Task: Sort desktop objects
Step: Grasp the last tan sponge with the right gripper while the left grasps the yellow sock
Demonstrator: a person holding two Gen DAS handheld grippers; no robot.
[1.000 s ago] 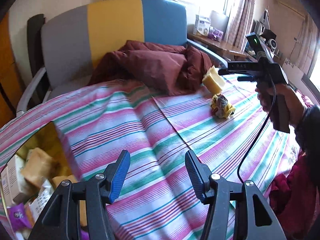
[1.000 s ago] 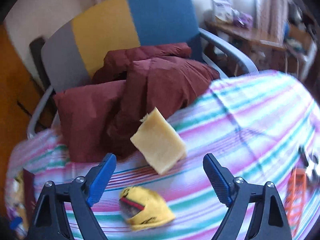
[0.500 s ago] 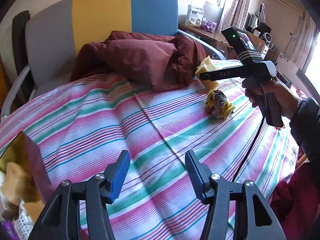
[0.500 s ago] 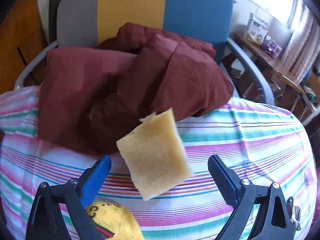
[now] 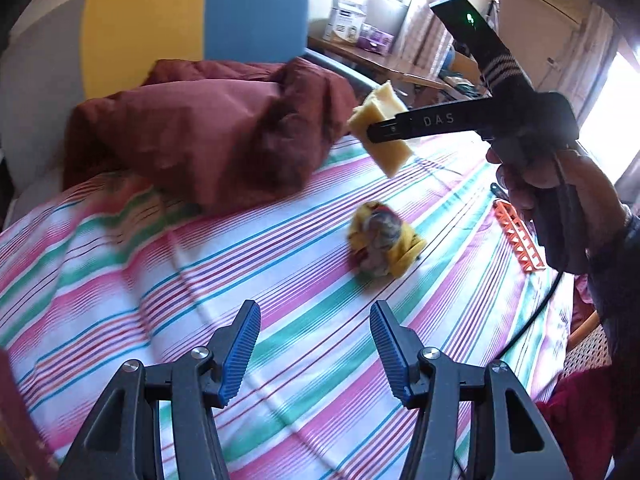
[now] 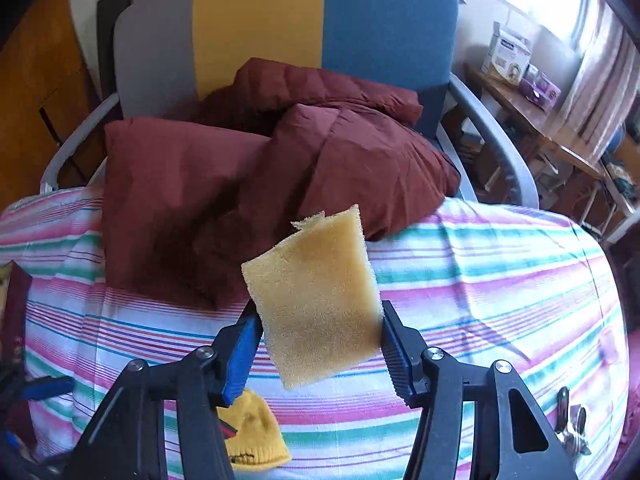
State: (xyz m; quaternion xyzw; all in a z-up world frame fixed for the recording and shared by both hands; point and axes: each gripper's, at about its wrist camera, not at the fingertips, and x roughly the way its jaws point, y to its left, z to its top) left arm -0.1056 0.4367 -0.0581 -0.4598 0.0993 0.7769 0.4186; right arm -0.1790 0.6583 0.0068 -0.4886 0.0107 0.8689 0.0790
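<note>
The yellow sponge [image 6: 316, 300], judged light and soft, is pinched at its side edges by the right tool [image 6: 320, 344]; the left tool [image 5: 316, 344] is held open

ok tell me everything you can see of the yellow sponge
The sponge is a yellow-tan rectangular block of porous foam, darker and stained toward its top, with a torn flap at one upper corner. It is tilted, held between the right gripper's two blue-padded fingers, which press on its left and right edges. In the left wrist view it appears lifted above the striped cloth, in front of the maroon bedding.
</note>
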